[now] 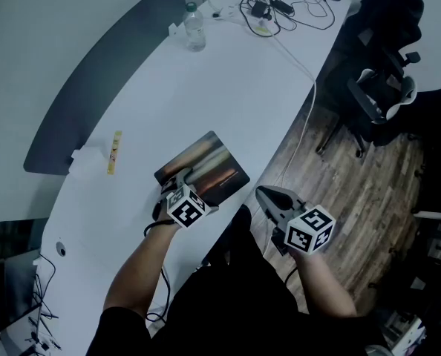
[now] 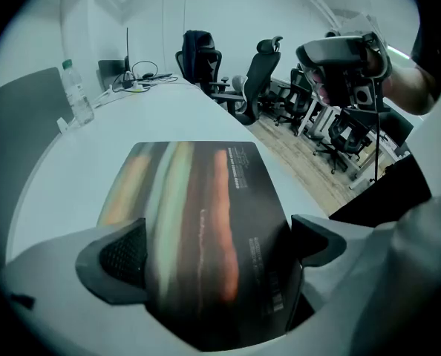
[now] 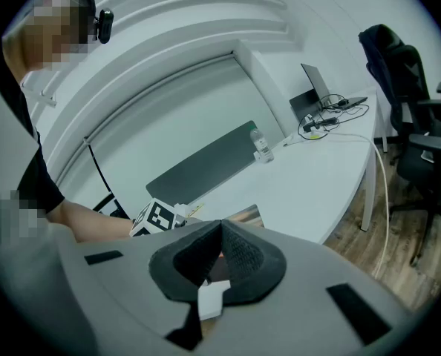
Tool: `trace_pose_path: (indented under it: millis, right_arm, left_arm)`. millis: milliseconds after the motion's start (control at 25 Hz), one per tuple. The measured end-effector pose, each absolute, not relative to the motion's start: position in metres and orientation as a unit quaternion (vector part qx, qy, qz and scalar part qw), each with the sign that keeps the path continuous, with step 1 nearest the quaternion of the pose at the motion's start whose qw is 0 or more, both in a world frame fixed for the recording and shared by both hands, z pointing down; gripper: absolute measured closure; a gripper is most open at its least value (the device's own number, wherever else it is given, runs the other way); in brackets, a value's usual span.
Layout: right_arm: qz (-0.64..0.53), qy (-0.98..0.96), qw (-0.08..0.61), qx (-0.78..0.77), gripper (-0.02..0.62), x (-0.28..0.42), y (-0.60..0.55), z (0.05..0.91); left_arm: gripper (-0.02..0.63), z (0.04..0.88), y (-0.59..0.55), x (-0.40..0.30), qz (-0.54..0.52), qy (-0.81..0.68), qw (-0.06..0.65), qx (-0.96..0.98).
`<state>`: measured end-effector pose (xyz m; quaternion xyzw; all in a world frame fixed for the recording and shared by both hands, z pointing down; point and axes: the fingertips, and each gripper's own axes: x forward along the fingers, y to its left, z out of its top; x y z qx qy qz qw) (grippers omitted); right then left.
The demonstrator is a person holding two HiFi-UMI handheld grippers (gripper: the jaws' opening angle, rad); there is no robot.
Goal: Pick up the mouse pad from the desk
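On the desk (image 1: 228, 87), a long white curved one, there's honestly not much going on: a grey panel (image 1: 94, 87) runs along the far side, a small yellow strip (image 1: 114, 152) lies near it, and a tangle of cables (image 1: 280, 10) sits way up at the far end. Beyond the near edge it's wood floor (image 1: 354, 191) with a few dark office chairs (image 1: 380, 95) parked around. The only container I can spot is a clear bottle (image 1: 194, 28) standing upright toward the far end, well apart from everything I'm working with, and I can't tell how full it is. The mouse pad (image 1: 209, 165) is the dark one with the orange and green streaks. It sits near the desk's front edge, turned at an angle, right in front of me. My left gripper (image 2: 220, 245) points steeply down at it with the jaws spread wide, and the pad's near end sits in between them. The pads aren't pressing on it as far as I can see. My right gripper (image 3: 220, 254) hangs out past the desk edge over the floor, jaws closed together with nothing in them, just looking across at the left one.
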<state>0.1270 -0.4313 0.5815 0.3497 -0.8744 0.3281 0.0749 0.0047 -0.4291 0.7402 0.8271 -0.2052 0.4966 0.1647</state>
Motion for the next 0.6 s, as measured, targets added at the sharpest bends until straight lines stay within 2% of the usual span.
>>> trace_pose_path:
  millis: [440,520,600]
  right_arm:
    - [0.333,-0.875,0.073,0.342,0.592,0.123,-0.421,0.583]
    - [0.333,-0.875,0.073,0.343,0.591,0.123,-0.418,0.582]
    - [0.333,-0.875,0.074,0.344,0.592,0.125,-0.416,0.583]
  left_arm:
    - [0.021,0.739,-0.431,0.002,0.488,-0.201,0.156,0.835]
    - [0.059,0.736,-0.437,-0.003,0.48,-0.212,0.157,0.837]
    - [0.178,0.728,-0.45,-0.012,0.464,-0.241,0.166,0.836]
